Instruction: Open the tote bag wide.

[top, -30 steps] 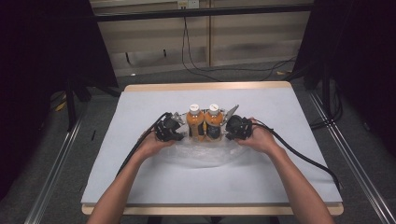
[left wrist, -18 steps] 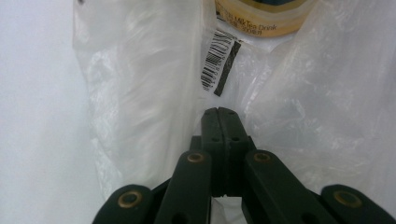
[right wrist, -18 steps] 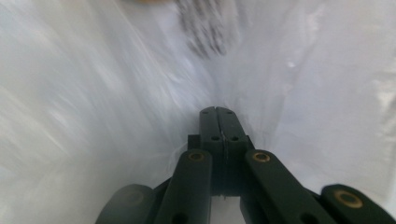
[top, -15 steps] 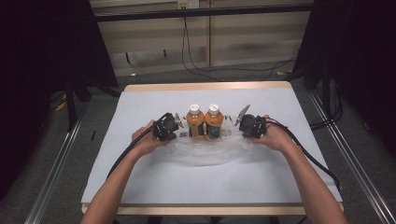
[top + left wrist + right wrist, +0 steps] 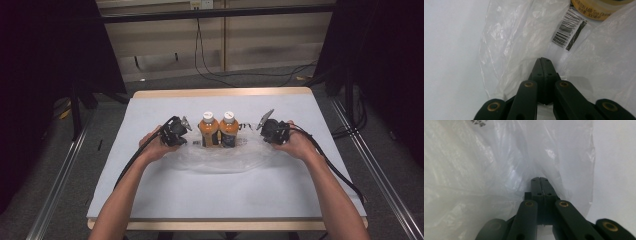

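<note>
Clear plastic bag (image 5: 220,155) at frame centre, around two orange tea bottles (image 5: 219,131); pinched at its left edge by left gripper (image 5: 181,131), at its right edge by right gripper (image 5: 265,127), jaws pressed together on film.

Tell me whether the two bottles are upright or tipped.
Upright: both bottles stand side by side on the table, white caps on top.

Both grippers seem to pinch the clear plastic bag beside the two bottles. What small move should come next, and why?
Probably draw both grippers a little further apart and upward. The left gripper and right gripper are each shut on an edge of the plastic bag, which lies slack and crumpled on the table in front of the two bottles. Spreading it would open the mouth.
</note>
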The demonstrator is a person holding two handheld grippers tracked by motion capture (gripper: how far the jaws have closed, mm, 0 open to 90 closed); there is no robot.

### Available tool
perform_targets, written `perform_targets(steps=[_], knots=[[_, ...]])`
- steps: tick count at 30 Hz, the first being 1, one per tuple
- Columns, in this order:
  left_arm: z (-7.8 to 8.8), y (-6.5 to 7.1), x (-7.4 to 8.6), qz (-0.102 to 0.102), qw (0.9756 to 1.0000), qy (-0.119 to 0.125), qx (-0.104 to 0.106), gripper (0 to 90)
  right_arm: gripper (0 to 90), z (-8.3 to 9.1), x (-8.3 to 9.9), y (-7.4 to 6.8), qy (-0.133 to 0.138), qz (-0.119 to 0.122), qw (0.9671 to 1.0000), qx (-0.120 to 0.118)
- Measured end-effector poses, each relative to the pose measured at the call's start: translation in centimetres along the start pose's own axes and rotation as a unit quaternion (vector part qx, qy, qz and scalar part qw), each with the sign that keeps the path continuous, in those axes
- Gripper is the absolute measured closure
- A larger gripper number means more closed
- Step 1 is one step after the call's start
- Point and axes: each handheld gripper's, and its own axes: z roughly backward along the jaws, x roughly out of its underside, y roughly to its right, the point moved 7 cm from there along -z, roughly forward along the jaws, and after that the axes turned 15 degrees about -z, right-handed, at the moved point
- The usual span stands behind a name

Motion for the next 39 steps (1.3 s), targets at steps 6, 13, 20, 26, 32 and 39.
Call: perform_targets(steps=[6,13,20,26,32,39], knots=[[0.6,0.9,0.9,-0.013,0.9998,-0.014,0.005,90.0,90.0,0.9,1.4,-0.5,-0.005,-0.001,0.9993,-0.037],[1.3,1.3,2.3,-0.024,0.9992,-0.026,0.018,90.0,90.0,1.8,3.3,-0.7,-0.002,-0.006,0.9986,-0.053],[1.8,1.2,3.4,-0.016,0.9994,-0.023,0.020,90.0,90.0,2.0,3.7,-0.7,0.000,-0.001,0.9988,-0.049],[2.0,1.3,4.0,0.021,0.9986,0.022,0.043,90.0,90.0,2.0,3.8,-0.8,0.004,-0.010,0.9988,-0.047],[2.6,1.5,2.3,0.024,0.9968,0.065,0.041,90.0,90.0,2.6,1.9,-1.7,0.032,-0.019,0.9964,-0.076],[1.7,2.0,2.1,0.014,0.9977,0.048,0.045,90.0,90.0,2.3,-0.5,-3.2,0.048,-0.016,0.9941,-0.096]])
